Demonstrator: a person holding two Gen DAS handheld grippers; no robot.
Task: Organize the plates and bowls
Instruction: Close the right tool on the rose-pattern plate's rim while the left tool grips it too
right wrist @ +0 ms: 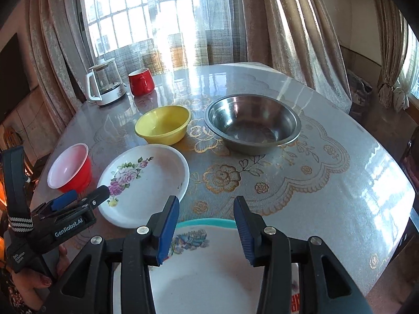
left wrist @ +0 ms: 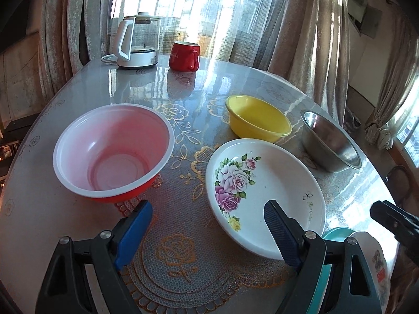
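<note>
In the left wrist view my left gripper (left wrist: 207,209) stands wide open. Its right finger hangs over the near part of a white plate with pink roses (left wrist: 264,183), its left finger over the tablecloth. A red bowl with a white inside (left wrist: 112,151) sits to the left. A yellow bowl (left wrist: 258,121) and a steel bowl (left wrist: 330,144) stand behind the plate. In the right wrist view my right gripper (right wrist: 207,204) is open, nothing between its pads, above a white printed plate (right wrist: 209,274) resting on a teal plate (right wrist: 204,222). The left gripper (right wrist: 83,196) shows at the rose plate's (right wrist: 146,180) left rim.
A glass kettle (left wrist: 137,41) and a red mug (left wrist: 183,56) stand at the far side of the round table (left wrist: 235,83). Curtains and a bright window lie behind. A hand (right wrist: 39,282) grips the left tool. Bare tablecloth (right wrist: 340,183) spreads to the right of the steel bowl (right wrist: 252,123).
</note>
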